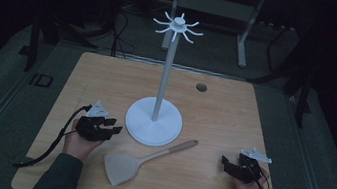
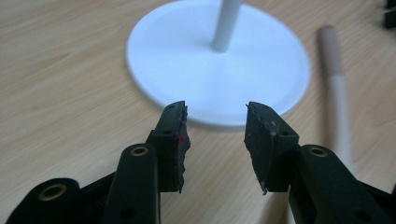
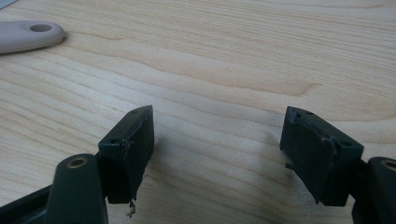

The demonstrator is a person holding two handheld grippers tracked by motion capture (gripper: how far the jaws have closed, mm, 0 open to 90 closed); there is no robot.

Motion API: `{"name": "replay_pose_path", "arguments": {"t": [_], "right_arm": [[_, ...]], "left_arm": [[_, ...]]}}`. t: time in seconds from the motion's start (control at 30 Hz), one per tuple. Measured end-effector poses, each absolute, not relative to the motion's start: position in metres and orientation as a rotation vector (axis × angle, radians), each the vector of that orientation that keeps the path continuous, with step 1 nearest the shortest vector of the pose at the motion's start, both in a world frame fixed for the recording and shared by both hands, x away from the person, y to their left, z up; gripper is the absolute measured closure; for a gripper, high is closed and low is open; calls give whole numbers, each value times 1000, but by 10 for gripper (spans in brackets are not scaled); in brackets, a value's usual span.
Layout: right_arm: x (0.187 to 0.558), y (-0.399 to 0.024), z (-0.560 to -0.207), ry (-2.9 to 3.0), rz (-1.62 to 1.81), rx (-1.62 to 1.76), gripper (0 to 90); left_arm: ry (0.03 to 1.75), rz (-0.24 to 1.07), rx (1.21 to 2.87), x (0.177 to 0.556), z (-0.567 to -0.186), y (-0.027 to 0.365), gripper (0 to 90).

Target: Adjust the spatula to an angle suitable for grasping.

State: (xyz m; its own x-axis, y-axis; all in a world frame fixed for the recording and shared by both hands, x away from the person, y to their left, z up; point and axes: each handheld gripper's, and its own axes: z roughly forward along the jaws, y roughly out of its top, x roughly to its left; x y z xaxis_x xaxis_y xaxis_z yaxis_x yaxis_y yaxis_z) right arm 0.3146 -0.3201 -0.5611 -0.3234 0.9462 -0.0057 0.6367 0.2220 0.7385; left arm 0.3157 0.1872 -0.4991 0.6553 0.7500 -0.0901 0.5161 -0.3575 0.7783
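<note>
Resting low on the worktop (image 1: 216,101), the left tool (image 1: 111,129) has its jaws standing moderately apart with nothing between them, aimed at the white round base of the stand (image 1: 154,121) just ahead. The right tool (image 1: 224,164) sits well off at the other side, its jaws spread wide and empty over bare wood.

The spatula (image 1: 139,161) lies flat between the two tools, its broad blade toward the person and its handle running up and away, the tip close to the stand's base. Judging from this layout, the work in hand is hanging the spatula on the stand's hooks (image 1: 178,27). A good approach would be to close on the handle (image 2: 340,93) mid-length, square across it, leaving the hole at the handle's end (image 3: 40,27) free for a hook.

No container is on the worktop; the stand's hooks are all bare.
</note>
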Motion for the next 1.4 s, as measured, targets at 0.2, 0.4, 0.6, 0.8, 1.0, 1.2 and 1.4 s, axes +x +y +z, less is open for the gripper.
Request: {"name": "replay_pose_path", "arguments": {"t": [0.2,0.4,0.6,0.8,1.0,1.2,1.4], "right_arm": [[315,-320,-561,2043,896,1456,260],[315,-320,-561,2042,896,1456,260],[315,-320,-561,2043,897,1456,260],[315,-320,-561,2044,898,1455,260],[315,-320,-561,2044,899,1454,260],[315,-320,-561,2045,898,1454,260],[315,-320,-561,2045,898,1453,260]], "left_arm": [[933,348,2070,314,-484,167,600],[868,334,2119,314,-470,140,606],[850,298,2128,318,-463,120,626],[841,248,2209,318,-478,97,633],[830,211,2291,318,-499,76,631],[787,190,2359,316,-507,59,638],[774,148,2401,315,-516,54,672]]}}
